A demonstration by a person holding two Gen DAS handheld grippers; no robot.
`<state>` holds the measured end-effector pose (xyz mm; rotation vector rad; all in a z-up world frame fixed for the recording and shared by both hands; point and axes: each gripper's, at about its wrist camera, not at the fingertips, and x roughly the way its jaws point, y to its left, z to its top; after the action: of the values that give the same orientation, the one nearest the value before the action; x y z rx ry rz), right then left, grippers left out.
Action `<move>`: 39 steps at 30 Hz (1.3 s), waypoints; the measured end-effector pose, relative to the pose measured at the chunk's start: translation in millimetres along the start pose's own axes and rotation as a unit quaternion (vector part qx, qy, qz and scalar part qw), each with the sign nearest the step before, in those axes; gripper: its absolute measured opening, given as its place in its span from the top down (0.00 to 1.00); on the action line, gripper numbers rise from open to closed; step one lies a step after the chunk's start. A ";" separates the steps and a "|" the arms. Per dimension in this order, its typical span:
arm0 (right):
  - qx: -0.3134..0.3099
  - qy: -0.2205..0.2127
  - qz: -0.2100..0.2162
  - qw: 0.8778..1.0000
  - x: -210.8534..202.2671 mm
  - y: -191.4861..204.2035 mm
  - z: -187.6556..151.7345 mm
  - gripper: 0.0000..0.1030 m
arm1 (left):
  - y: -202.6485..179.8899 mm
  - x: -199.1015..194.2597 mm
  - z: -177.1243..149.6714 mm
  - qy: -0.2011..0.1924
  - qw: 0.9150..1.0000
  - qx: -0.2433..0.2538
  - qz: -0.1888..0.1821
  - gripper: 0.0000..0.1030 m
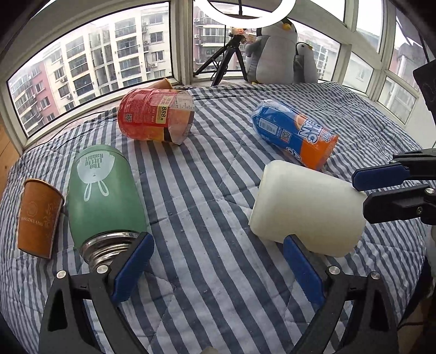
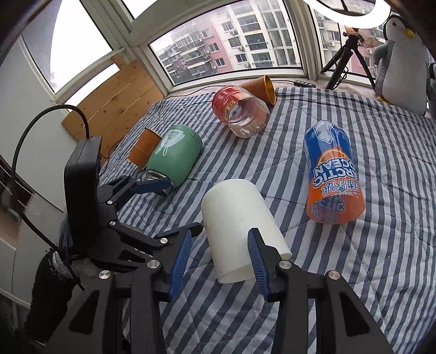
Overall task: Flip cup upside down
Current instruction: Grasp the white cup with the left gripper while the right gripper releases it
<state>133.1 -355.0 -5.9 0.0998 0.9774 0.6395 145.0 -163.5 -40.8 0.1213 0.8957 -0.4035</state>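
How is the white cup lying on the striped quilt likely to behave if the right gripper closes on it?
The white cup lies on its side and looks cylindrical, so it may roll if nudged. It looks like thin plastic, probably light and slightly squeezable. Its smooth wall might slip between the right gripper pads.

A blue-and-white striped quilt [image 1: 207, 190] covers the surface ahead of the gripper. Left of the left gripper a green flask [image 1: 105, 196] lies on its side, steel mouth nearest, with an orange paper cup [image 1: 38, 217] just beyond it. Farther ahead lie a red-labelled clear jar [image 1: 155, 115] and a blue-and-orange bottle [image 1: 294, 133]. Beyond them, 2 plush penguins [image 1: 275, 51], a tripod [image 1: 226, 58] and a ring light [image 1: 245, 11] stand by the window [image 1: 90, 62].
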 end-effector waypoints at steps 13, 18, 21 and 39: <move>0.032 -0.090 -0.042 0.995 -56.5 -18.3 -52.9 0.62 | 17.1 8.2 9.3 0.040 0.924 -0.350 -0.151 0.02; 0.033 -0.104 -0.070 0.992 -64.7 -25.1 -70.4 0.62 | -9.0 23.0 18.4 0.043 0.913 -0.383 -0.135 0.02; 0.034 -0.118 -0.091 0.988 -68.2 -27.5 -79.0 0.62 | -19.0 35.1 22.0 0.053 0.908 -0.396 -0.123 0.02; 0.040 -0.145 -0.110 0.982 -78.5 -44.1 -96.9 0.61 | -30.8 74.6 21.4 0.067 0.922 -0.369 -0.099 0.11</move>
<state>45.4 -453.1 -18.8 0.1491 0.7201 0.3686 190.1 -219.3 -83.5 -0.6484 1.1476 -0.2237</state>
